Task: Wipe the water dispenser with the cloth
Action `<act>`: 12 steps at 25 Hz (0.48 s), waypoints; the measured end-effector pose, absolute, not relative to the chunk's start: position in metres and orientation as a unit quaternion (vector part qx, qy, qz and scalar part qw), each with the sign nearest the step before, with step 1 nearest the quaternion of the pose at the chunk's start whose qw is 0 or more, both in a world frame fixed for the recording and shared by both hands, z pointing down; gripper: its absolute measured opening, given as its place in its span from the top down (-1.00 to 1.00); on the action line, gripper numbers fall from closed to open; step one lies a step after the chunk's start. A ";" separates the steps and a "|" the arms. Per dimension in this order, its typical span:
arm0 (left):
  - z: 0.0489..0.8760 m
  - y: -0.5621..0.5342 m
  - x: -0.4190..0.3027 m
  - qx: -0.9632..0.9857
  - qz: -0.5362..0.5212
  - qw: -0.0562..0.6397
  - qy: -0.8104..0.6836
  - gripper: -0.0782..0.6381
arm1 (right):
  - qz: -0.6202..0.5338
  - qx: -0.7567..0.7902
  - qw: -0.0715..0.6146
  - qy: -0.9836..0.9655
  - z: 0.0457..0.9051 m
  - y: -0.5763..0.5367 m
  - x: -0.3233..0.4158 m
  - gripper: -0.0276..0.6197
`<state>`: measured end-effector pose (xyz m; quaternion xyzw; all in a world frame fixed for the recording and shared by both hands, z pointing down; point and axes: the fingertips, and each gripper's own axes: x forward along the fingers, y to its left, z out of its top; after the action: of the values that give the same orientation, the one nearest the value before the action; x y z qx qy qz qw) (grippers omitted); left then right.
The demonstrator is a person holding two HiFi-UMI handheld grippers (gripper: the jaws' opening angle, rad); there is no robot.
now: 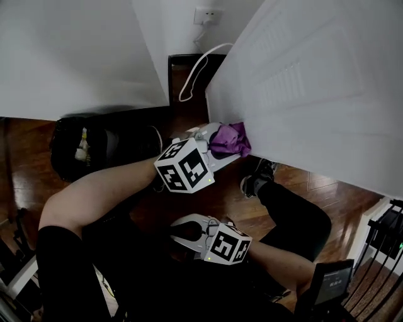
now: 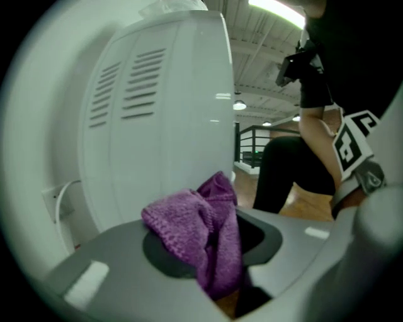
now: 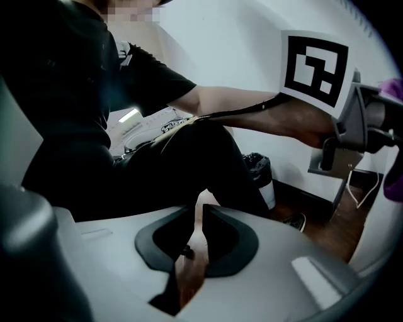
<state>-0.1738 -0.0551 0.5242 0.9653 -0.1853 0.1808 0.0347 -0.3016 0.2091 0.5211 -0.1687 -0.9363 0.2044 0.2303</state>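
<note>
The white water dispenser point(image 1: 315, 94) stands at the right of the head view, its vented side panel point(image 2: 164, 113) facing my left gripper. My left gripper point(image 1: 217, 146) is shut on a bunched purple cloth point(image 1: 234, 135), which is held at the lower edge of that panel. In the left gripper view the cloth point(image 2: 201, 229) hangs out between the jaws. My right gripper point(image 1: 181, 231) stays low over the person's lap, away from the dispenser. Its jaws point(image 3: 196, 236) stand a narrow slit apart with nothing between them.
A black bin with a bag point(image 1: 82, 148) stands by the white wall at left. A white cable point(image 1: 195, 72) loops down from a wall socket point(image 1: 208, 14) behind the dispenser. The person's shoe point(image 1: 255, 179) rests on the wooden floor, and a black rack point(image 1: 384, 233) is at right.
</note>
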 end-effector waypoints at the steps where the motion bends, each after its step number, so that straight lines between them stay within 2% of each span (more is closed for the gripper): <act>1: 0.527 -0.043 -0.167 0.968 0.185 0.030 -0.165 0.35 | 0.205 -0.171 0.231 -0.936 0.521 0.211 -0.303 0.79; 5: 0.540 -0.042 -0.165 0.968 0.203 0.001 -0.145 0.35 | 0.206 -0.172 0.231 -0.935 0.521 0.213 -0.304 0.79; 12: 0.570 -0.165 -0.225 0.933 0.229 -0.009 -0.277 0.35 | 0.239 -0.156 0.226 -0.931 0.524 0.212 -0.300 0.79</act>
<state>-0.2251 -0.1645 0.5701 0.9329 -0.2774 0.2294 -0.0088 -0.2998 0.2117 0.5241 -0.1562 -0.9312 0.2394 0.2261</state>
